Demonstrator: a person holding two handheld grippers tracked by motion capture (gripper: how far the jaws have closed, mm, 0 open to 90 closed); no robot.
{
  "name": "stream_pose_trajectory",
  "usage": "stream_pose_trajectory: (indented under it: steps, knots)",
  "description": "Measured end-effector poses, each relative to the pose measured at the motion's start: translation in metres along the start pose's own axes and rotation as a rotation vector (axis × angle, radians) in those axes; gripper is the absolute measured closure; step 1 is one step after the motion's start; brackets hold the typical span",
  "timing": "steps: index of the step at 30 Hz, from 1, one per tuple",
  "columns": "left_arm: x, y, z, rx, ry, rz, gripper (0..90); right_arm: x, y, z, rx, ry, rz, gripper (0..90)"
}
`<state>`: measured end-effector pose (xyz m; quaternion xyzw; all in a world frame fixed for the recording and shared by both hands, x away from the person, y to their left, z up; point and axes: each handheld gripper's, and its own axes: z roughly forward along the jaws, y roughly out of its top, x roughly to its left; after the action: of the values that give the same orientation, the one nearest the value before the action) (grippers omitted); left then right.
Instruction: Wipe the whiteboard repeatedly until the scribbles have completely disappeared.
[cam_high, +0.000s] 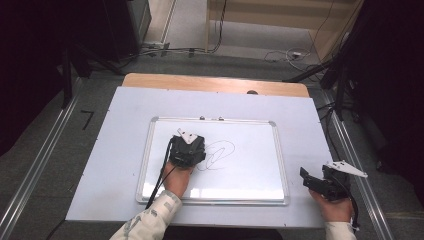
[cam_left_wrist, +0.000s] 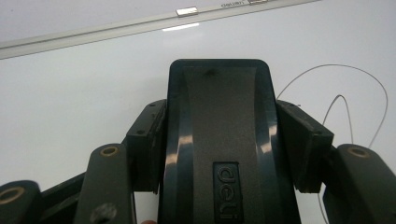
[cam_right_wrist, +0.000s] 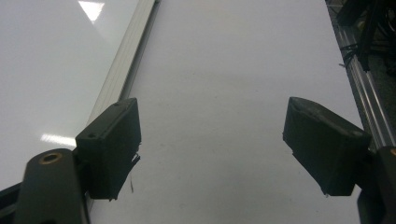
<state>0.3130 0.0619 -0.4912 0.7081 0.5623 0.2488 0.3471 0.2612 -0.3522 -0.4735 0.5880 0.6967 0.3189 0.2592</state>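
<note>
A whiteboard (cam_high: 250, 170) with a silver frame lies flat on the white table top; a thin looping scribble (cam_high: 220, 152) is drawn near its middle. My left gripper (cam_high: 187, 149) rests on the board just left of the scribble. In the left gripper view it (cam_left_wrist: 219, 135) is shut on a black whiteboard eraser (cam_left_wrist: 219, 140), both pads pressed against its sides, with the scribble's lines (cam_left_wrist: 345, 93) to the right. My right gripper (cam_high: 312, 182) sits off the board at the table's right front. In the right gripper view it (cam_right_wrist: 210, 149) stands open over bare table.
The whiteboard's frame edge (cam_right_wrist: 123, 65) runs along the left in the right gripper view. A metal rail (cam_high: 357, 165) borders the table on the right, another rail (cam_high: 40, 165) on the left. Cables (cam_high: 280, 55) lie on the floor beyond the table.
</note>
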Motion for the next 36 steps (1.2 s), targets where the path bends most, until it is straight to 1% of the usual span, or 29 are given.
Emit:
stream_pose_trajectory:
  steps: [2, 5, 7, 9, 12, 20, 22, 27, 29, 36]
  knots:
    - [-0.001, -0.001, 0.002, 0.004, 0.006, 0.0, 40.7, 0.0, 0.0, 0.0, 0.001, 0.0, 0.001, 18.2]
    - [-0.001, -0.002, 0.005, 0.024, 0.012, 0.012, 40.7, 0.0, 0.0, 0.0, 0.0, 0.0, -0.001, 18.1]
    - [-0.003, -0.003, 0.005, 0.015, 0.021, 0.02, 40.7, 0.0, 0.0, 0.0, 0.0, 0.0, -0.001, 18.1]
    - [-0.003, -0.002, 0.006, 0.016, 0.017, 0.012, 40.7, 0.0, 0.0, 0.0, 0.0, -0.001, 0.003, 18.1]
    - [-0.005, -0.002, 0.006, 0.018, 0.028, 0.031, 40.7, 0.0, 0.0, 0.0, 0.001, -0.001, -0.003, 18.2]
    - [-0.006, -0.003, 0.007, 0.014, 0.035, 0.034, 40.8, 0.001, 0.0, 0.0, 0.002, 0.002, -0.004, 18.1]
    - [-0.006, -0.003, 0.007, 0.015, 0.032, 0.039, 40.8, 0.002, 0.0, 0.001, 0.003, 0.002, -0.005, 18.1]
    - [-0.007, -0.002, 0.008, 0.015, 0.025, 0.032, 40.8, 0.003, 0.0, 0.002, 0.005, 0.004, -0.011, 18.1]
    - [-0.008, -0.002, 0.008, 0.017, 0.016, 0.035, 40.8, 0.003, 0.0, 0.002, 0.006, 0.005, -0.012, 18.1]
    - [-0.015, 0.0, 0.011, 0.022, 0.0, 0.043, 40.8, 0.004, 0.001, 0.001, 0.002, 0.007, -0.014, 18.2]
